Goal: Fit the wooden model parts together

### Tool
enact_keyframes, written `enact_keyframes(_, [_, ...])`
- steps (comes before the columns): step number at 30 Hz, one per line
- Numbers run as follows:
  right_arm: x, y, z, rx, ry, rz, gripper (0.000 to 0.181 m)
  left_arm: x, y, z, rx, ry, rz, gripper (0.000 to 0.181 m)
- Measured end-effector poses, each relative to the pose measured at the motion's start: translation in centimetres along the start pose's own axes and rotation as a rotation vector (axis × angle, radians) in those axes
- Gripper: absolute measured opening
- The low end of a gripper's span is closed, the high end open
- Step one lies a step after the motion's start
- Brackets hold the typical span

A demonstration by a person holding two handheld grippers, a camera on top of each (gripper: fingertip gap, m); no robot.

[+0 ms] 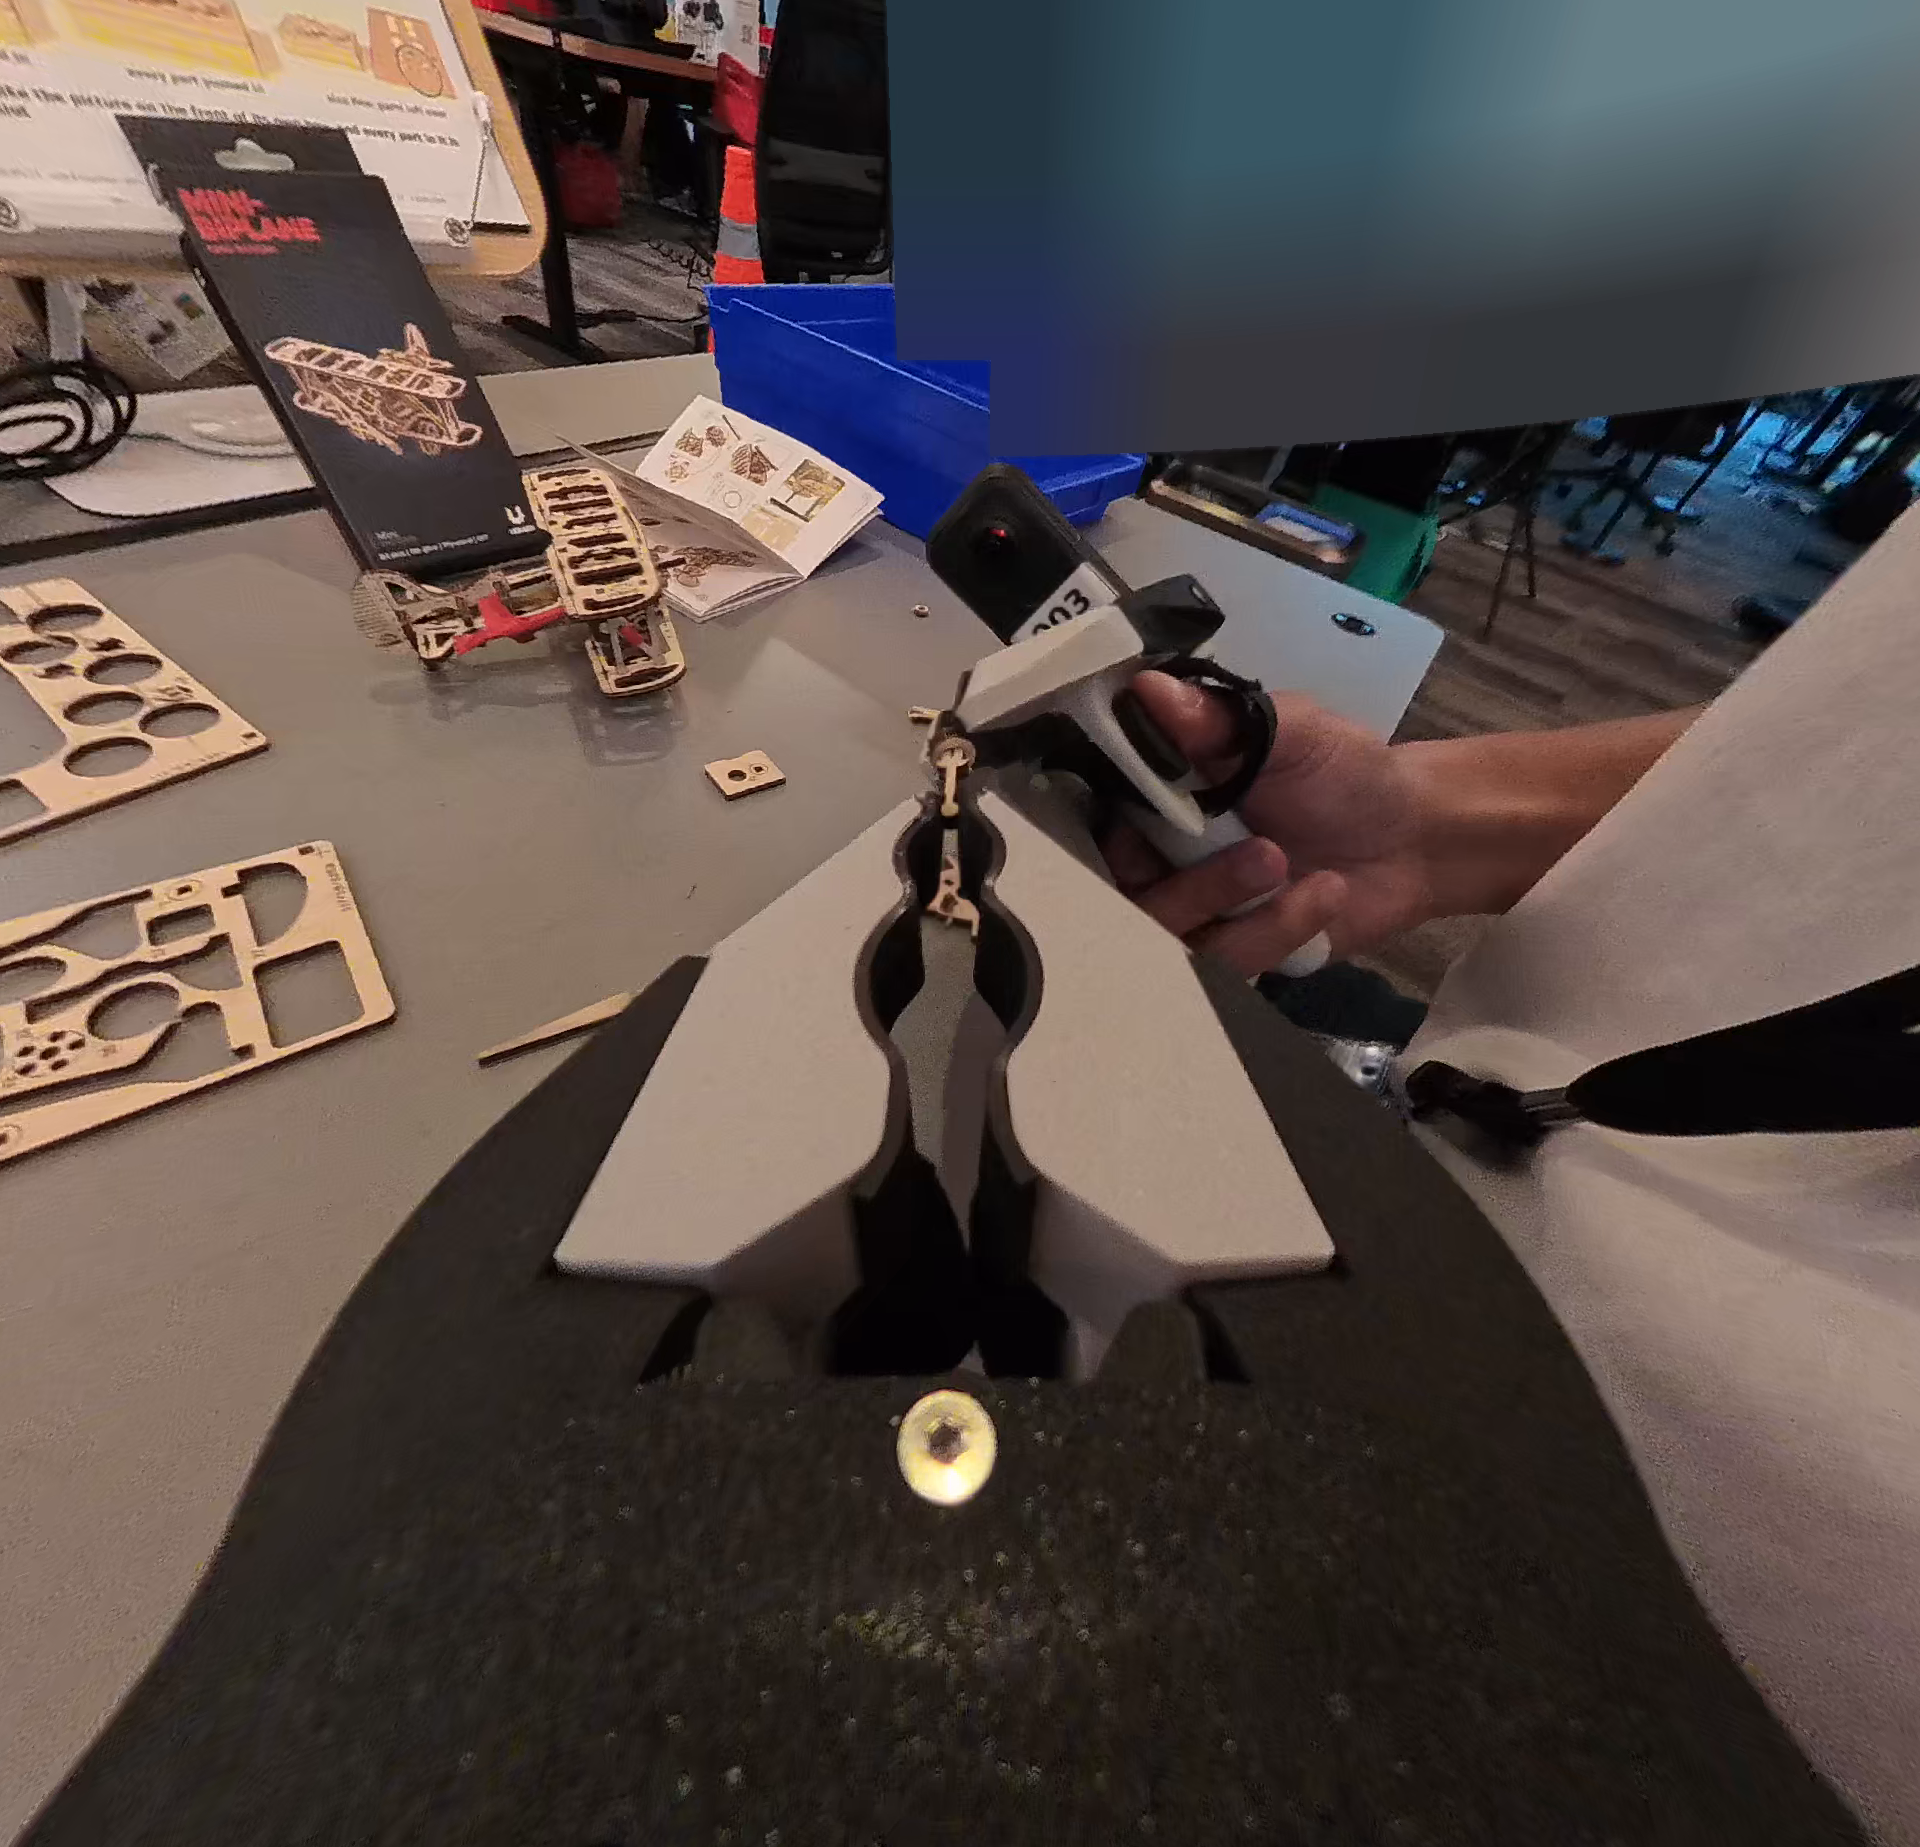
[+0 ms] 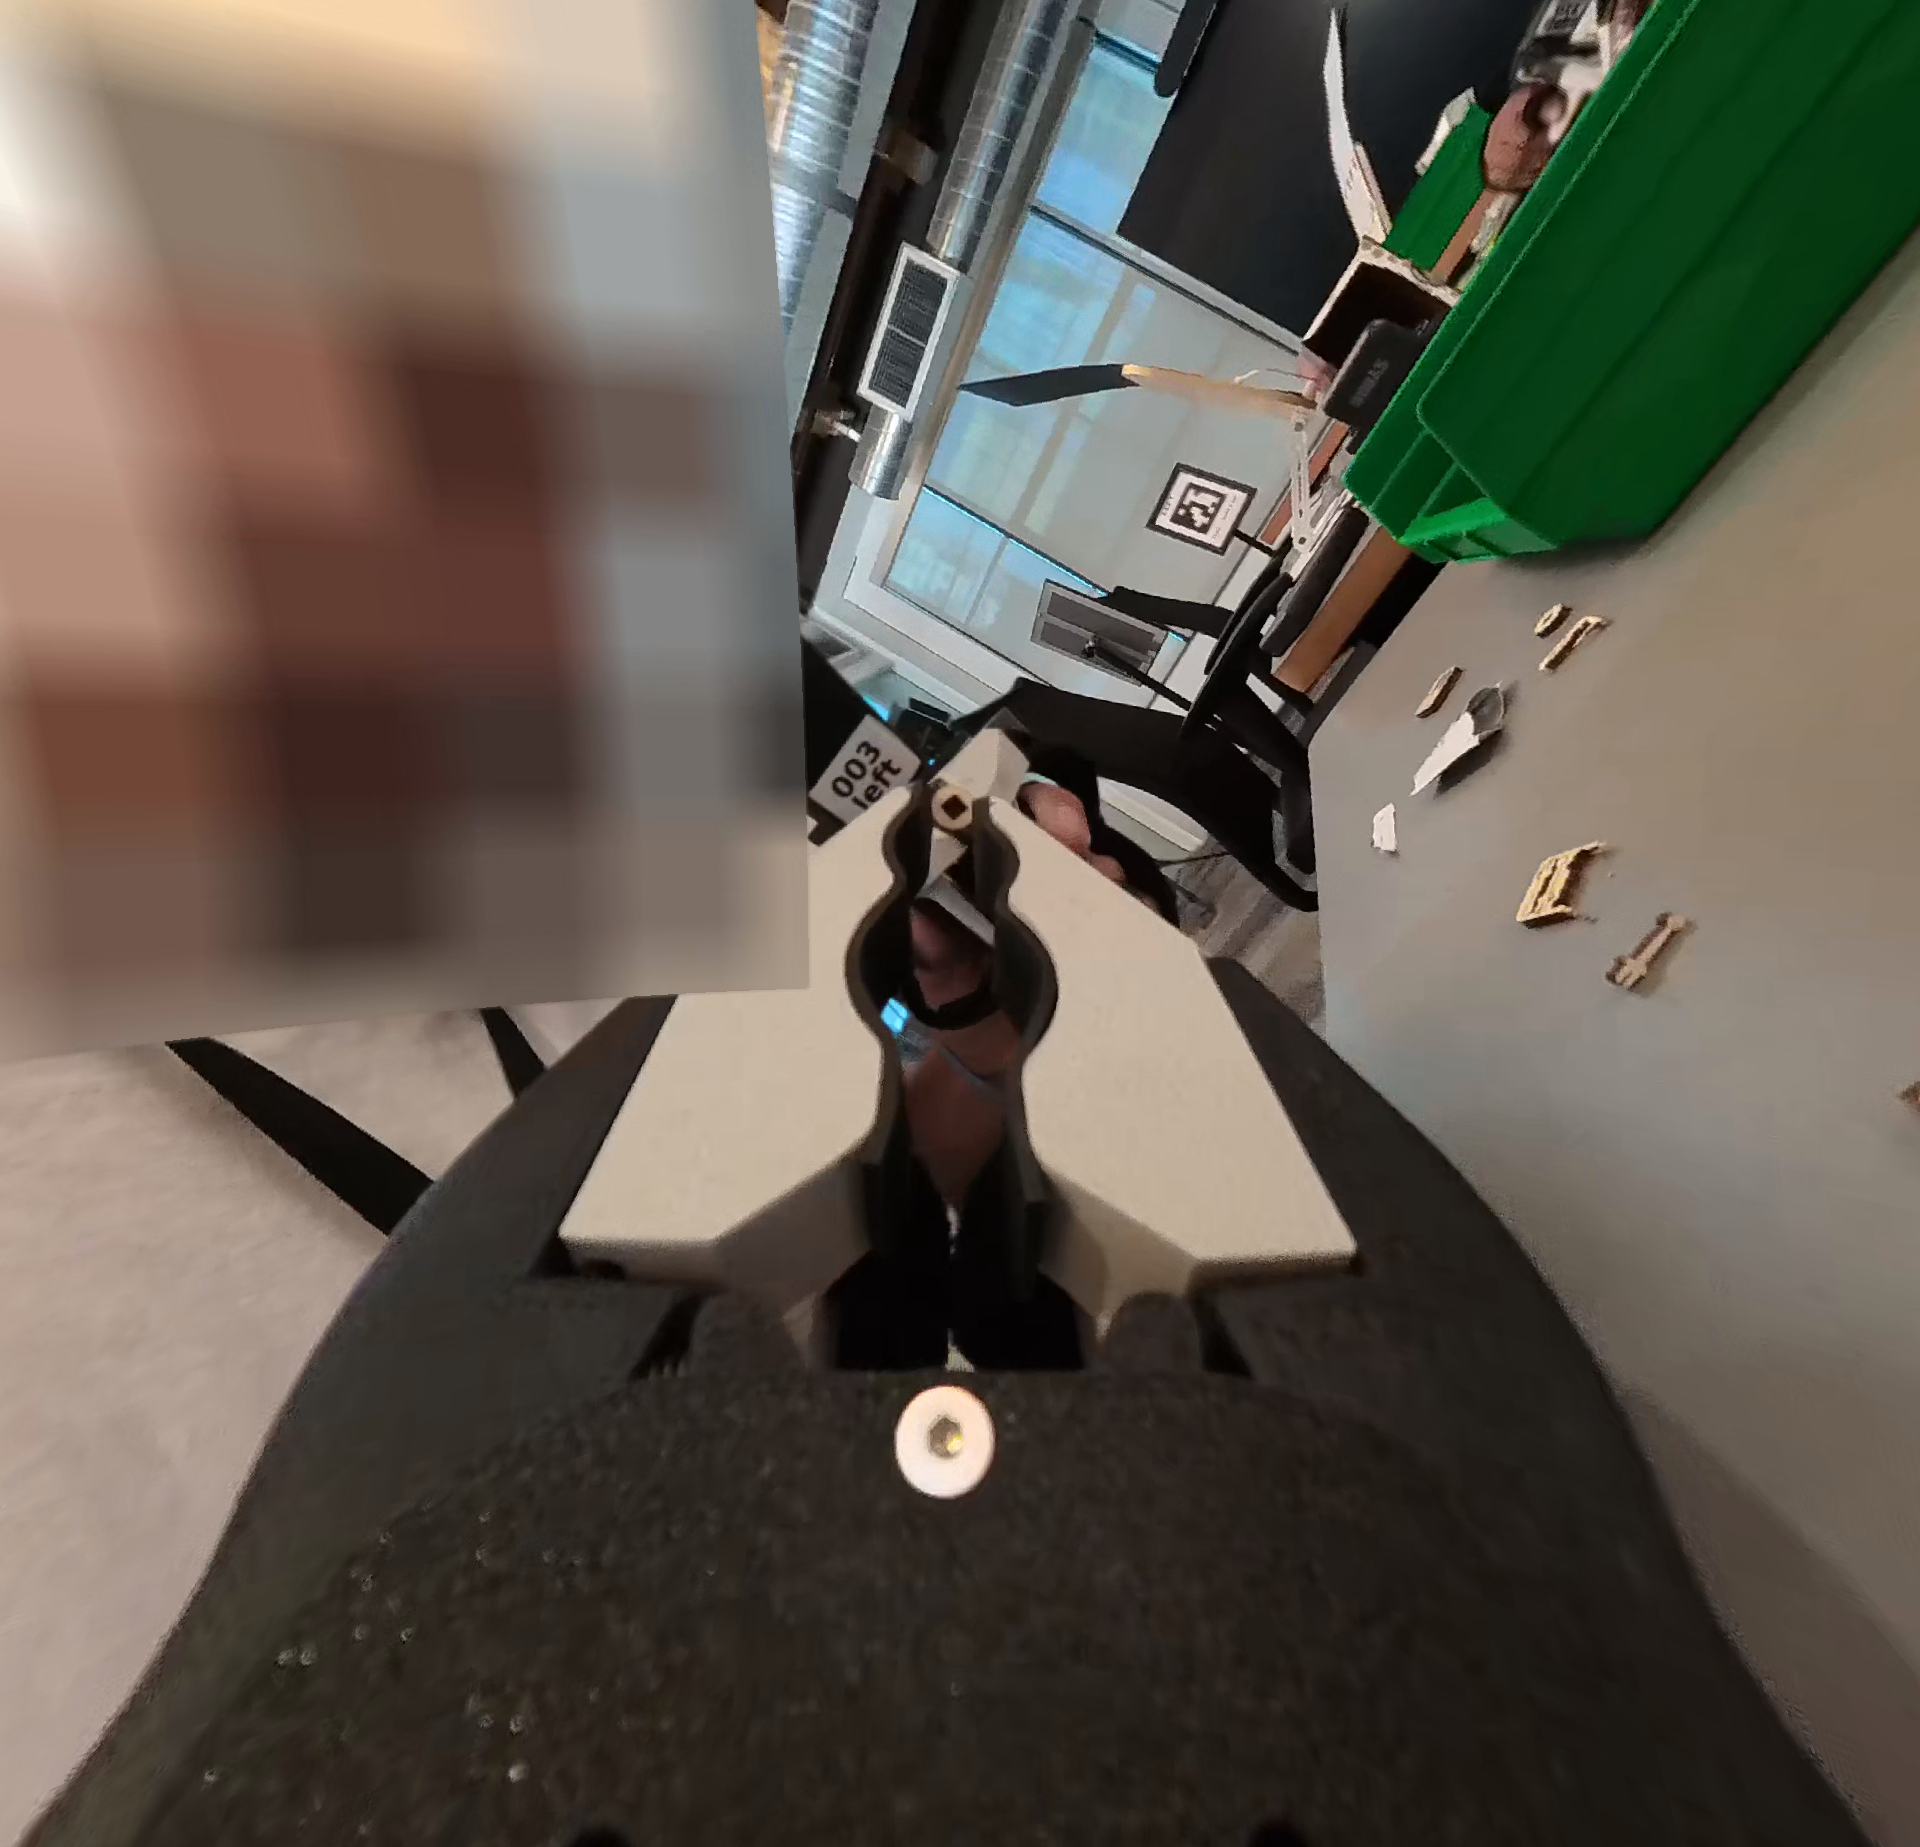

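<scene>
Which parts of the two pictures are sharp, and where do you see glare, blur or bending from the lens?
Left wrist view: the finished wooden biplane model is sharp; the round metal screw on the gripper body shows glare; the grey table's edges bend with the wide lens. Right wrist view: the small wooden part with a square hole is fairly sharp; the stacked green plastic bins look soft.

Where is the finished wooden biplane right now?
Left wrist view, upper left: the biplane stands on the grey table, in front of its black box.
</scene>
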State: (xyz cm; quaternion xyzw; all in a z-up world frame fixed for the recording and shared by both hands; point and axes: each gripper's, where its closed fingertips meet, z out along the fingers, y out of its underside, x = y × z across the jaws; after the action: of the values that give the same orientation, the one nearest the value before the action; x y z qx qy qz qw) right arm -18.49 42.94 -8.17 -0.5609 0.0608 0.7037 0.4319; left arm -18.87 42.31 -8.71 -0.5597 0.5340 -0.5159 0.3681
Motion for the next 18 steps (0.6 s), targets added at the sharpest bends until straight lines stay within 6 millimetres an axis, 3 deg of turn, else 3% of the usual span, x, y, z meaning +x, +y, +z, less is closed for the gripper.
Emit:
enact_keyframes(1, [-0.1,0.0,0.0,0.01,-0.006,0.023,0.005,0.0,0.1,0.0,-0.006,-0.007,0.018,0.0])
enact_keyframes(7, [0.5,0.3,-0.4,0.048,0.018,0.063,0.006,0.0,0.9,0.3,-0.064,-0.053,0.113,0.0])
enact_keyframes(18, [0.9,0.6,-0.9,-0.082,0.23,-0.182,0.006,-0.1,1.9,0.8,-0.127,-0.077,0.164,0.0])
